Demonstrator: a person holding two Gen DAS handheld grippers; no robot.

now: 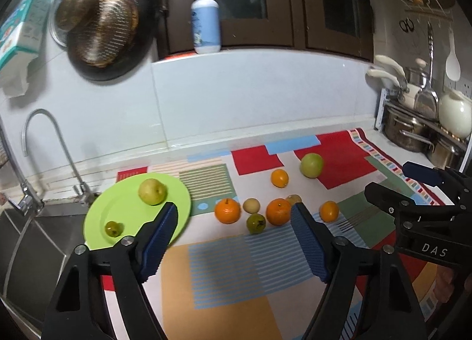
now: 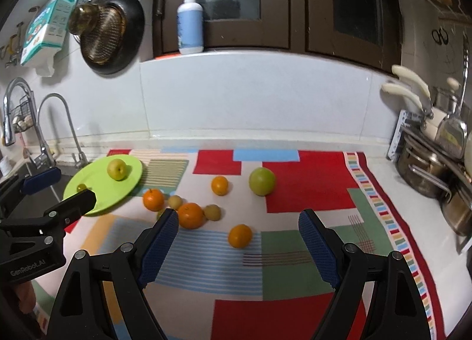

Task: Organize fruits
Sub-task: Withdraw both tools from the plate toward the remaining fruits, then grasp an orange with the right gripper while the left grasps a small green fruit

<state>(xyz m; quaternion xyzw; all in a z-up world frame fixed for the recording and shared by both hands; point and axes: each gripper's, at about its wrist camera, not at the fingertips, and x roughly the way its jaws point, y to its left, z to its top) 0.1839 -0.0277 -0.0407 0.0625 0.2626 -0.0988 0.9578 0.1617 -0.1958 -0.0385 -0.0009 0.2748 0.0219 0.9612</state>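
Note:
A green plate (image 1: 118,210) (image 2: 88,186) lies at the mat's left edge by the sink, holding a yellow-green pear (image 1: 152,191) (image 2: 117,169) and a small green fruit (image 1: 113,228). Several oranges lie loose on the mat, among them one (image 1: 227,210) (image 2: 153,199) by the plate, a larger one (image 1: 278,212) (image 2: 191,215) and one (image 1: 329,211) (image 2: 239,235) nearest the right side. A big green apple (image 1: 311,165) (image 2: 262,181) sits further back. My left gripper (image 1: 234,219) (image 2: 59,185) is open and empty above the mat. My right gripper (image 2: 237,225) (image 1: 392,180) is open and empty.
Small yellowish fruits (image 1: 251,205) (image 2: 212,212) and a small green fruit (image 1: 256,223) lie among the oranges. A sink with taps (image 1: 44,148) is at the left. Pots and utensils (image 2: 427,168) stand on the right. A pump bottle (image 1: 205,19) stands on the back ledge.

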